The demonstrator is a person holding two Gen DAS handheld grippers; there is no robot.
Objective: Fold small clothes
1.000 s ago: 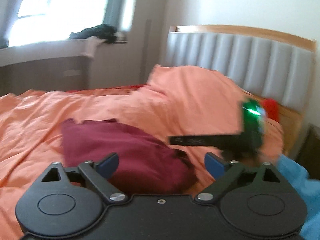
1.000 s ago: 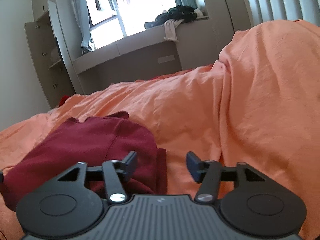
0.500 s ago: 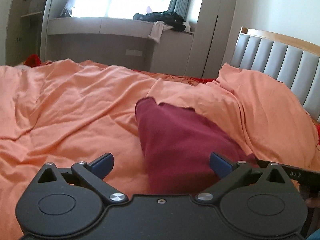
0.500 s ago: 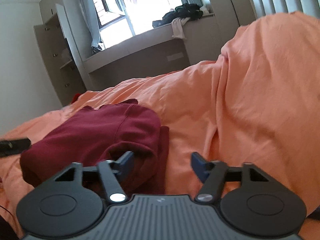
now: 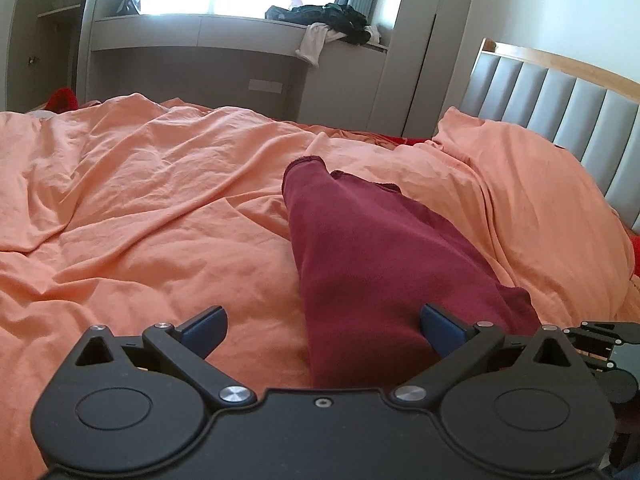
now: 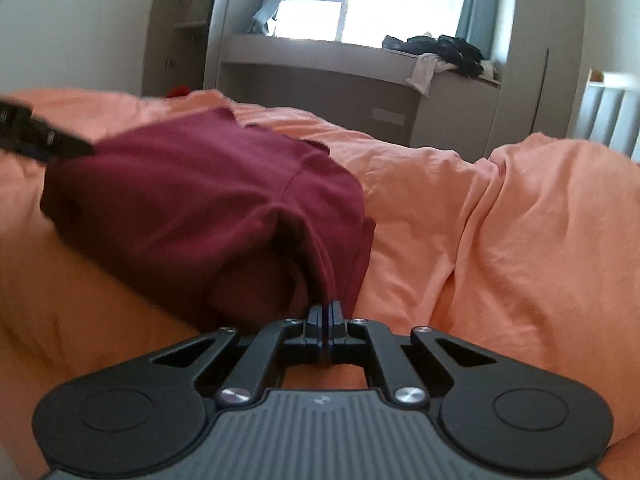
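Garment (image 5: 372, 256), dark red, lies bunched on the orange sheet (image 5: 140, 200) of a bed, near the sheet-covered mound by the headboard (image 5: 560, 104). The right gripper (image 6: 325, 314) has just been closing and its jaws now stand pressed together on a pinched fold at the garment's near edge; the cloth rises in a ridge from the pads. The left gripper (image 5: 322, 330) stands wide, its blue pads (image 5: 204, 330) far apart; the garment's near end lies between them, the right pad against the cloth, the left pad clear over bare sheet. In the right wrist view its black finger shows at the garment's far left edge.
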